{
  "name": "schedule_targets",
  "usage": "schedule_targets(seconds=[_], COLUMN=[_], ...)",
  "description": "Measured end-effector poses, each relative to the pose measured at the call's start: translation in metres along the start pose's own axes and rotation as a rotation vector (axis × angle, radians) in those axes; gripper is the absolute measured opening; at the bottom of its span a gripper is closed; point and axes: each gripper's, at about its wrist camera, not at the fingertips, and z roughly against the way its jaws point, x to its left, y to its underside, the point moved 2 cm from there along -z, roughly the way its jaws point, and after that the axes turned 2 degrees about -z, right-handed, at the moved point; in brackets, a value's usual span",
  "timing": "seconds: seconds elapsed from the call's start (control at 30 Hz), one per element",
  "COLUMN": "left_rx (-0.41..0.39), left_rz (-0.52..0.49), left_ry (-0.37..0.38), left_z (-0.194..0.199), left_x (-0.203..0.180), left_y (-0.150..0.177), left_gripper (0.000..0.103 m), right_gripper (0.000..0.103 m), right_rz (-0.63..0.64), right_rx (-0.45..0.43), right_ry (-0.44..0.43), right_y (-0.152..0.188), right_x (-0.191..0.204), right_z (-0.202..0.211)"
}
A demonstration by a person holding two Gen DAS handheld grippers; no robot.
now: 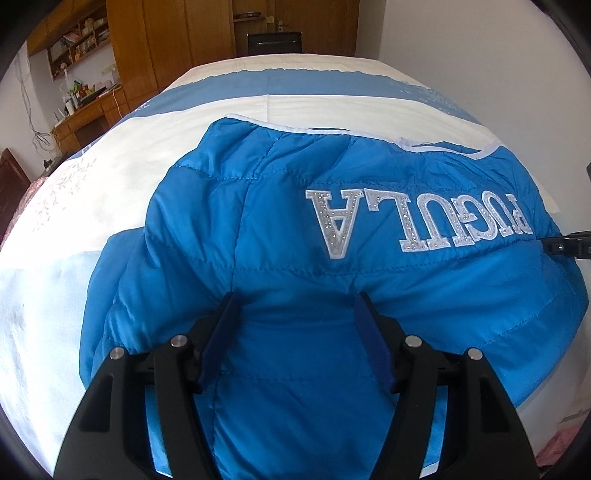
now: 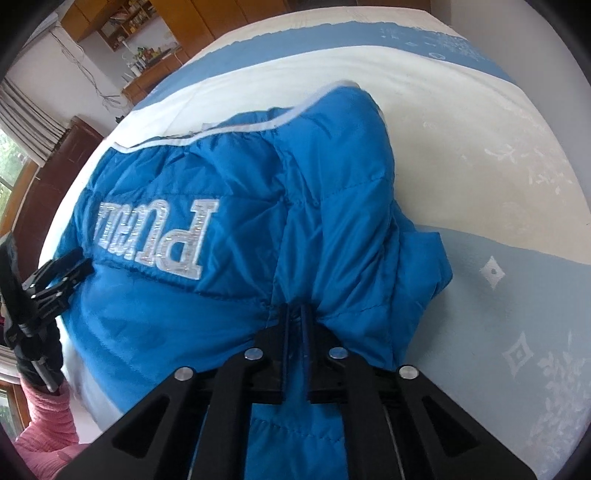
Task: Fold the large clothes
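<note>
jacket (image 1: 258, 236), bright blue and quilted, lies spread on the bed (image 1: 110, 177), its silver sparkly lettering (image 1: 417, 225) upside down in the left wrist view and a white-trimmed edge on the far side. left gripper (image 1: 295, 325) sits over the near part of the jacket with its jaws released, wide apart, blue fabric bulging between them. right gripper (image 2: 297, 321) has its jaws clenched on a pinch of the jacket at the near right, puckers fanning out from the grip. bedspread is cream with blue bands and pale patterns. far left, wooden shelves (image 1: 79, 40) crowded with small items, too small to name; a wooden door (image 1: 273, 22) beyond the bed. pink sleeve (image 2: 44, 432) at the near left in the right wrist view.
</note>
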Motion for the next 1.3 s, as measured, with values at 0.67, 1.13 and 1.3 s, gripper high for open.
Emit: schedule_targets(seconds=[0.67,1.13,1.3], left_rx=[-0.025,-0.047,-0.104], left_rz=[0.271,0.721,0.881], left_ry=[0.133,0.263,0.359], left_z=[0.038,0.059,0.037], left_x=[0.028,0.084,0.115], left_y=[0.017,0.107,0.113], left_gripper=[0.068,0.074,0.075], right_gripper=[0.006,0.006,0.006], right_rz=[-0.015,0.007,0.008], right_rx=[0.082,0.089,0.089], right_ry=[-0.086,-0.093,-0.096], right_y=[0.035,0.033,0.033], right_x=[-0.006,-0.005,-0.005], right_z=[-0.006,-0.007,-0.008])
